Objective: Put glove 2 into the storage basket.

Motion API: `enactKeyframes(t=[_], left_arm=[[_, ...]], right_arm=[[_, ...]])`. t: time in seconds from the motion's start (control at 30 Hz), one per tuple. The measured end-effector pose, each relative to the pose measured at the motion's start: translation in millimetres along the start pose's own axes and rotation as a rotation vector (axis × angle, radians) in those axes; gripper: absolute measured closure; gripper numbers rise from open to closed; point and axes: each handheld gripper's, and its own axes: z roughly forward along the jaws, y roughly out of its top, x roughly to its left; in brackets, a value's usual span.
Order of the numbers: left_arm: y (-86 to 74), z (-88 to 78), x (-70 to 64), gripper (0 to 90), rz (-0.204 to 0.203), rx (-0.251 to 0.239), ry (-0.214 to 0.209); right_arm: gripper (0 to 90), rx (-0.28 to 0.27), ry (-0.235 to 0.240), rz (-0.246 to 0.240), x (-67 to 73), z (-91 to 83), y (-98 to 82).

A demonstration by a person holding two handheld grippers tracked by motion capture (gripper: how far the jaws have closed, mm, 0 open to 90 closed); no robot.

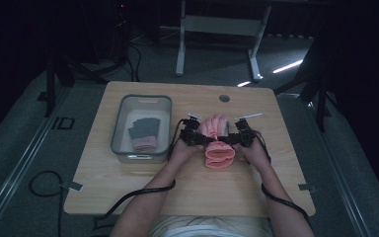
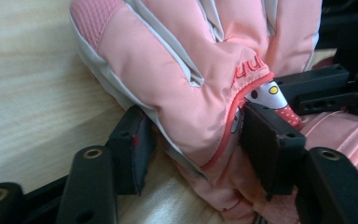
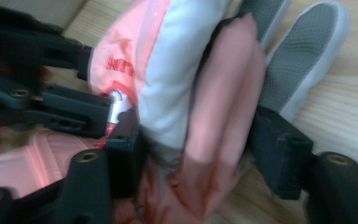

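You are clamping both grippers, left gripper (image 1: 203, 139) and right gripper (image 1: 230, 139), on pink padded ski glove (image 1: 217, 143) at table centre; matching glove (image 1: 143, 134) already lying in grey plastic bin (image 1: 123, 150) (one stowed, this one remaining).

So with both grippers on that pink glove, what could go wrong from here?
1. The left gripper pinches only the edge of the pink glove beside a small cartoon tag; that padded fabric could slip free.
2. The right gripper squeezes a thick bunched fold, so a layer might slide out and the glove unfold.
3. The two grippers' jaws sit very close together and might bump.
4. The grey bin stands close on the left; its rim could catch the glove.
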Motion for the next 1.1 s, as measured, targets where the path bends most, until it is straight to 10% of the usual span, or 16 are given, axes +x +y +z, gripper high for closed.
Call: enactKeyframes(t=[0.3, 0.57, 1.1], left_arm=[[1.3, -1.6, -4.9, 71.8, 0.036, 0.002, -0.006], [3.1, -5.4, -20.5, 76.2, 0.119, -0.001, 0.074], [11.0, -41.0, -48.9, 77.2, 0.158, -0.065, 0.125]], right_arm=[[54.7, -0.005, -0.047, -0.009, 11.9, -1.7, 1.8], [59.7, -0.010, -0.048, -0.007, 14.9, -4.7, 2.7], [62.6, -0.105, 0.003, -0.034, 33.0, -28.8, 7.2]])
